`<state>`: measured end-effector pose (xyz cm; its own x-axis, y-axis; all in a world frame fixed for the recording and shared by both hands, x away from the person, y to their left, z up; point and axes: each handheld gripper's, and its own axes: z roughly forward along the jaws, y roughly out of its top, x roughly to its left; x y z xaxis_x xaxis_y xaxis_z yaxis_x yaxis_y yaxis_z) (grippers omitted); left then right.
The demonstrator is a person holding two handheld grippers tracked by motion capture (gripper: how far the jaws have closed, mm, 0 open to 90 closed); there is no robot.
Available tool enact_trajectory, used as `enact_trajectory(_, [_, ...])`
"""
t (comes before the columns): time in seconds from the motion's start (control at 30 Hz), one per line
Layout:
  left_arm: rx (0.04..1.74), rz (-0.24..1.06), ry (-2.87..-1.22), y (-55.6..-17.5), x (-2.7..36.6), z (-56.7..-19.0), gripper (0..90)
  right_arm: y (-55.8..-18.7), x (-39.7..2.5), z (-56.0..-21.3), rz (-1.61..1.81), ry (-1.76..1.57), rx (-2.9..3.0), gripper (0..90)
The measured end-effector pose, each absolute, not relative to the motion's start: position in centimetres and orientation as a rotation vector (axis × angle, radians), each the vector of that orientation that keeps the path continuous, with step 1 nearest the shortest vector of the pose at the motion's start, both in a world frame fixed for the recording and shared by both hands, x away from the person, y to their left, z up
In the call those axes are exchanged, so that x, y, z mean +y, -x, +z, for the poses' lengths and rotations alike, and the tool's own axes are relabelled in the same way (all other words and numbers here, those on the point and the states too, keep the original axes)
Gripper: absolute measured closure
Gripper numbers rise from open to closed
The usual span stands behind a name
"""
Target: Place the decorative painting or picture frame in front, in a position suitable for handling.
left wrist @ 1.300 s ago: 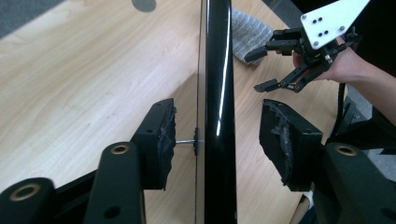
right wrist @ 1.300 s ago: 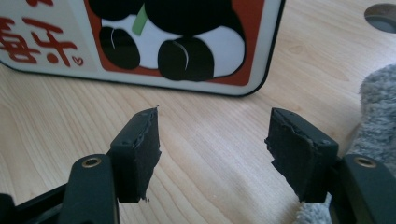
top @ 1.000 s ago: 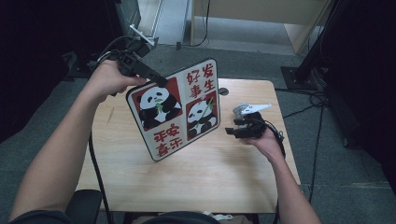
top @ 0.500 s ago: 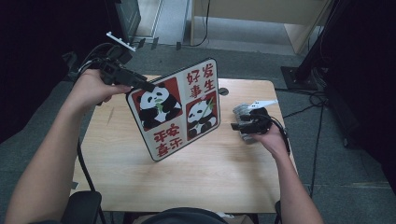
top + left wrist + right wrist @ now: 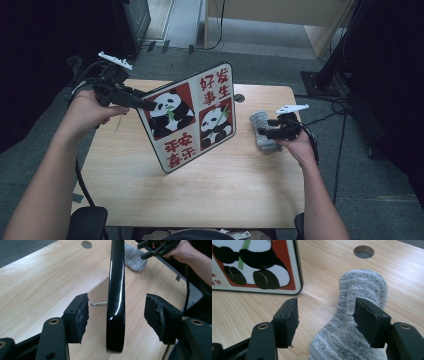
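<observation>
Panda board (image 5: 192, 117) stands tilted on edge mid-tabletop (image 5: 200, 190). Left claw (image 5: 142, 104) at board's 9 o'clock edge, jaws spread wide w/ the black edge (image 5: 115, 297) between them, not touching either pad. Grey sock (image 5: 262, 131) lies flat at board's 3 o'clock, near but apart. Right claw (image 5: 325, 322) low over sock, jaws open, one pad over sock, other over bare wood. Cable hole (image 5: 363, 251) at sock's 12 o'clock.
</observation>
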<state>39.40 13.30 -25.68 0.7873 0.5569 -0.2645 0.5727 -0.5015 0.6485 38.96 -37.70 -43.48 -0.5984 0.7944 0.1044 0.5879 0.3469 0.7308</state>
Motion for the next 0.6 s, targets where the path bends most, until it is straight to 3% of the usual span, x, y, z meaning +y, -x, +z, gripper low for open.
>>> enact_trajectory(0.6, [0.842, -0.053, -2.198, -37.1, 14.8, -29.9, 36.2, -38.8, -39.1, -43.4, 1.054, -1.315, 2.276, 36.3])
